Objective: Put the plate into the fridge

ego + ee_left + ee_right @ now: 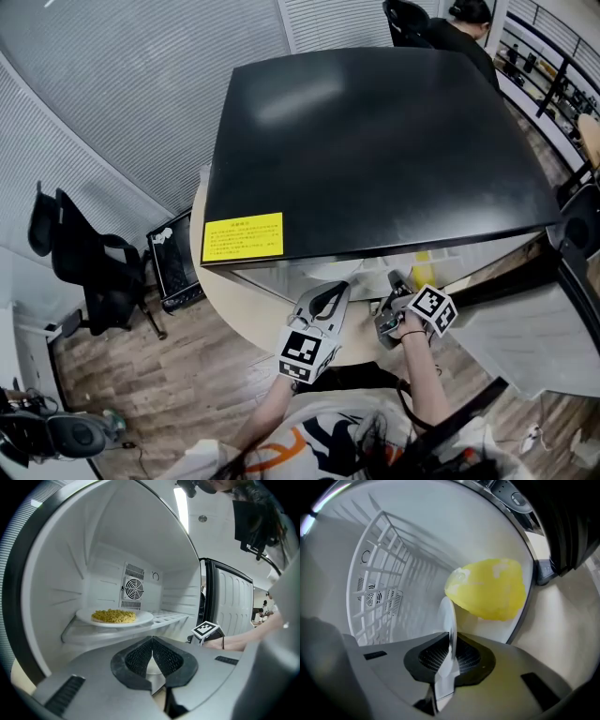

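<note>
Plate [143, 617] w/ yellow food sits on shelf [168, 618] inside fridge [375, 141]. L hand-held gripper [152, 638] pressed together, empty. R hand-held gripper [452, 637] pinches thin white edge [447, 616], beside yellow lump [487, 590].

Wood-plank floor [178, 375] is spreading from 6 to 9 o'clock. Black office chair [89, 272] is standing at 9. Slatted white blinds [141, 84] are covering 10 to 12. Shelving [544, 75] is lining 2.

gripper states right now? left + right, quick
Left gripper: closed, nothing between the jaws.
Right gripper: closed on the rim of the white plate.
</note>
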Demonstrator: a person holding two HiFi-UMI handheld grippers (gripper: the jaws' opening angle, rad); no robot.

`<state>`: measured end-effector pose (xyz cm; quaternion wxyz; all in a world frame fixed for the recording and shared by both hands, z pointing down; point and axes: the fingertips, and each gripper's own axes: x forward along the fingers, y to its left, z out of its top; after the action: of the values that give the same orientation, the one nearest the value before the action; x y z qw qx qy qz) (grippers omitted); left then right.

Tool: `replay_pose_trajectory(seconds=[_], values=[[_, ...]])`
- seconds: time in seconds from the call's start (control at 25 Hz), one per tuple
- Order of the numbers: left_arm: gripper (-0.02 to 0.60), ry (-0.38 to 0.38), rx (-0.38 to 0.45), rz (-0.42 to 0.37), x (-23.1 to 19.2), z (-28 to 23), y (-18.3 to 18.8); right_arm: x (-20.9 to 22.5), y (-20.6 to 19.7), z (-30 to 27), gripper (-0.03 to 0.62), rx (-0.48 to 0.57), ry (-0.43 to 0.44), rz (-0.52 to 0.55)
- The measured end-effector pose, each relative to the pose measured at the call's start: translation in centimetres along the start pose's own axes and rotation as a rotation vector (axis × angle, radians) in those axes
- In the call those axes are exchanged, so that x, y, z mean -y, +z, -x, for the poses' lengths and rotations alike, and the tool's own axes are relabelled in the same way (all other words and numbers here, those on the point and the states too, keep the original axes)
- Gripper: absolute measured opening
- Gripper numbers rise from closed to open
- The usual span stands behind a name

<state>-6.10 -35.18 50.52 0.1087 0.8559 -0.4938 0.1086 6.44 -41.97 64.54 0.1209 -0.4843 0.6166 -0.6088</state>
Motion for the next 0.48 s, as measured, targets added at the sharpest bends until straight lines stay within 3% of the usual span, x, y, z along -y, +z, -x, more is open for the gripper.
replay_pose_trajectory(seconds=[0.2, 0.48], values=[[0.012, -0.002, 0.006, -0.001, 0.0, 0.6, 0.2, -0.6, 0.4, -0.3, 0.042, 0.006, -0.027, 0.096], [0.011, -0.001, 0.024, 0.002, 0.1, 1.1, 0.7, -1.2, 0.6, 0.6, 0.167, 0.023, -0.032, 0.171]])
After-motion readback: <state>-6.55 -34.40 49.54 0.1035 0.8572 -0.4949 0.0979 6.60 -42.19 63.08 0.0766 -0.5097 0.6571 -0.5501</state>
